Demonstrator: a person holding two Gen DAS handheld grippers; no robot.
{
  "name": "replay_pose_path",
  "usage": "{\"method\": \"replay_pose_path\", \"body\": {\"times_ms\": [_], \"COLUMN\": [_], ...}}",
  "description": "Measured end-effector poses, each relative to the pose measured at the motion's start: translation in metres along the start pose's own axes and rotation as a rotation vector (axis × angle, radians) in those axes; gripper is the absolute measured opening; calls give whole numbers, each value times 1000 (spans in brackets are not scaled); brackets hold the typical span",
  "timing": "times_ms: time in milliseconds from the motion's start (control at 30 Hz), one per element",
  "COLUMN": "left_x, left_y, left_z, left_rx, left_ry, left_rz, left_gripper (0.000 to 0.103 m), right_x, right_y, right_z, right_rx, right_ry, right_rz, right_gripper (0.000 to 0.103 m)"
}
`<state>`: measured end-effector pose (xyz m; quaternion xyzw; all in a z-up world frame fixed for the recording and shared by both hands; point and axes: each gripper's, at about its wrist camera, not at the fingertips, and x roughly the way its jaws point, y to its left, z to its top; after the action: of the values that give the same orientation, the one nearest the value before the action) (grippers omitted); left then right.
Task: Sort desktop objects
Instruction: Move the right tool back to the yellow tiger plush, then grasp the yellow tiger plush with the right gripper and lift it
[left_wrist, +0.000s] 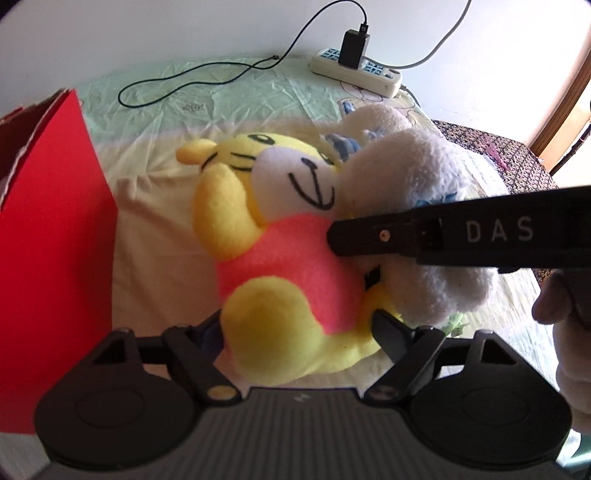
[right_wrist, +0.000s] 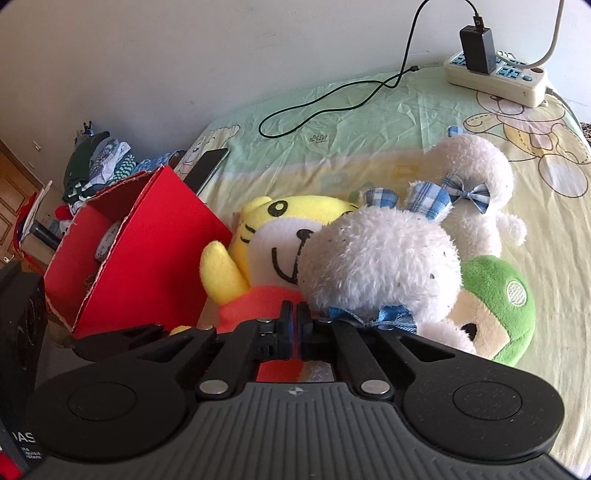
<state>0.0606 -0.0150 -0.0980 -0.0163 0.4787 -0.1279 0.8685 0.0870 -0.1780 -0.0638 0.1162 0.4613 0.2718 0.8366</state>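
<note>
Right at the middle of the cloth-covered table (right_wrist: 369, 110) lies a heap of soft toys, and both grippers are down among them. The yellow tiger plush (left_wrist: 280, 236), in a pink shirt, lies on its back with its head toward the wall. The left gripper (left_wrist: 295, 328) straddles its lower body: one finger (left_wrist: 388, 332) shows at the toy's right flank, the other is mostly hidden behind a yellow leg, so the jaws stand apart around the plush, and whether the pads already press on it I cannot tell. The white plush (right_wrist: 384, 266), with blue checked bows, leans over the tiger's face and right side and covers part of it. Beneath the white one sits a green-capped plush (right_wrist: 495, 310). The right gripper (right_wrist: 295, 317) has its jaws together, tips against the tiger's pink shirt just below the white plush; in the left wrist view its black body crosses in front of the white toy. Whether any cloth is pinched between the tips cannot be seen. A red cardboard box (right_wrist: 147, 251), open at the top, stands close on the tiger's left. Farther back lie a black cable (right_wrist: 332, 99), a power strip (right_wrist: 495, 77) with a black charger (right_wrist: 476, 48) plugged in, and a dark phone (right_wrist: 207, 166) near the table's edge.
</note>
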Motion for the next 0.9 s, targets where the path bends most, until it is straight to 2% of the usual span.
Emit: {"method": "replay_pose_path", "body": {"times_ms": [200,233,300,467,633,900], "left_x": [-9,-10,-12,-28,-51,-86], "left_y": [-3,-3,0,1,4,7], "left_z": [-5,-6,-8,-19,-44,-89], "left_rx": [20,23,6,-1,8,53], "left_ry": [-20,-17,-11,-6,16,55], "left_rz": [-4,-1,-18,-47,-75,-82], "left_gripper": [59,58,57,54,54,54], "right_x": [5,5,5,1,-9,-16], "right_y": [14,19,23,31,41,70], "right_z": [-3,-5,-9,-22,-42,-75], "right_rx": [-57,-80,-97,-66,-37,-74], "right_ry": [27,35,54,108,153,245], "right_rz": [-3,-6,11,80,155,273], "right_gripper": [10,14,14,14,14,16]}}
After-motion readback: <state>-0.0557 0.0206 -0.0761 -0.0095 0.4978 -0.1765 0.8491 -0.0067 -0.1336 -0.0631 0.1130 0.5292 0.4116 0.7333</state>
